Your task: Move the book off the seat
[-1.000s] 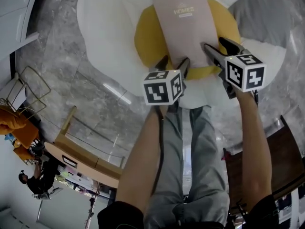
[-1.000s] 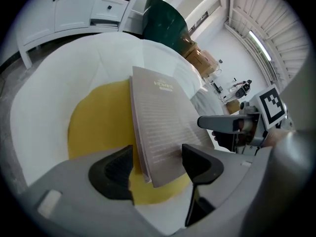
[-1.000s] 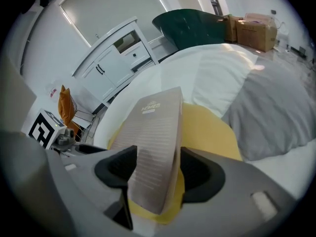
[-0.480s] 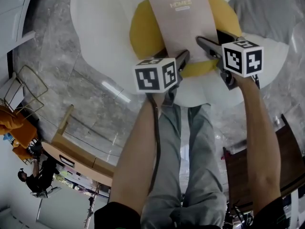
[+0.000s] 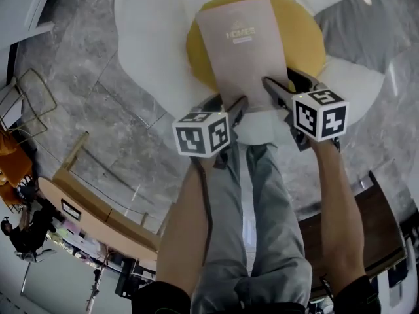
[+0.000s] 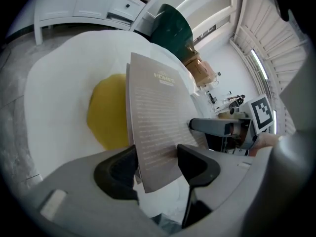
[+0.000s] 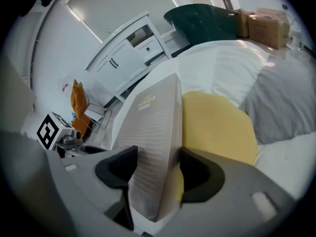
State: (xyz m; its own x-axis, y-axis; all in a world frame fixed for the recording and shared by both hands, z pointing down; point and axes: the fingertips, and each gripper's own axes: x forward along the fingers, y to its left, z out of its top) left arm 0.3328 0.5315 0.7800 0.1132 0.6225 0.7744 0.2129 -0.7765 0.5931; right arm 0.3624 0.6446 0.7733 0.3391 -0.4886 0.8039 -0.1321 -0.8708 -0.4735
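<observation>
1. The book [image 5: 242, 51] lies lengthwise over the yellow cushion [image 5: 308, 38] at the middle of the white seat [image 5: 150, 44]. Its title end is far from you and its near short edge is toward your legs [image 5: 255, 227]. It is not off the seat yet.
2. Your left gripper [image 5: 224, 103] has the near left corner. Its jaws have just been closing with the book between them. One pad sits on the cover and the other against the underside, so I read it as clamped on the book.
3. Your right gripper [image 5: 288, 87] has the near right corner. Its jaws have also just been closing around the book, which shows edge-on in the gap with a pad on each face. I read this one as clamped too.
4. Why two grips: the book looks thin and broad. My judgement is that a single corner hold would let it sag or twist, while two holds along one edge keep it flat.
5. Why the near edge: you stand at the front of the seat, so this is the edge both grippers reach while slanting down.
6. In both gripper views the cover tilts up from the cushion, so the near edge looks raised. I cannot tell whether the far edge touches the cushion.
7. Next move (judgement): lift both hands evenly and carry the book clear of the seat. The risk is that an uneven pull bends the cover or slips a corner out.
</observation>
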